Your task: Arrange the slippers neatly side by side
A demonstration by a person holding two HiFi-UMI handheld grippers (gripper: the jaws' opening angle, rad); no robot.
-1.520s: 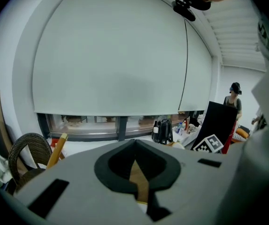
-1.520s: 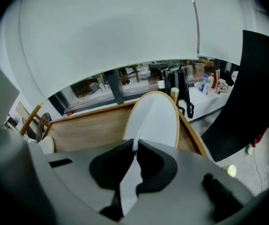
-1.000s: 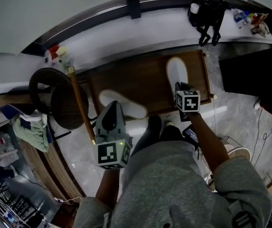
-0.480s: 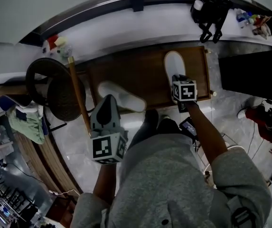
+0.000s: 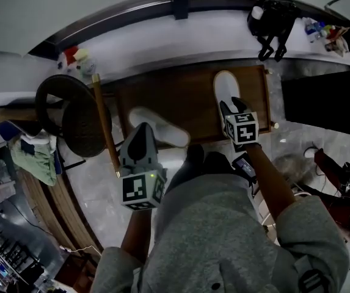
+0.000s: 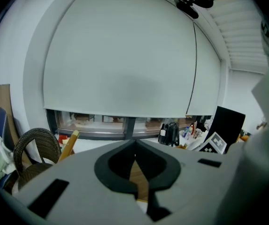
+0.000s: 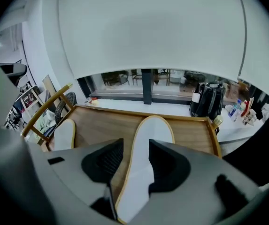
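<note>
On the wooden board [image 5: 187, 99] below the window, the right gripper [image 7: 135, 161] has just been opening; its jaws stand apart around the right slipper [image 7: 152, 132]. The left gripper [image 6: 135, 168] is closed on nothing. The left slipper [image 5: 156, 126] lies slanted, well apart, so I judge it is not yet aligned. No writing is readable.

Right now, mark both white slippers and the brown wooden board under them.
Right-hand white flat slipper [image 5: 226, 85]: head view, its far end.
Left-hand white flat slipper [image 5: 161, 129]: head view, middle of its visible part.
Brown wooden board [image 5: 187, 102]: head view, bare surface between the slippers.
</note>
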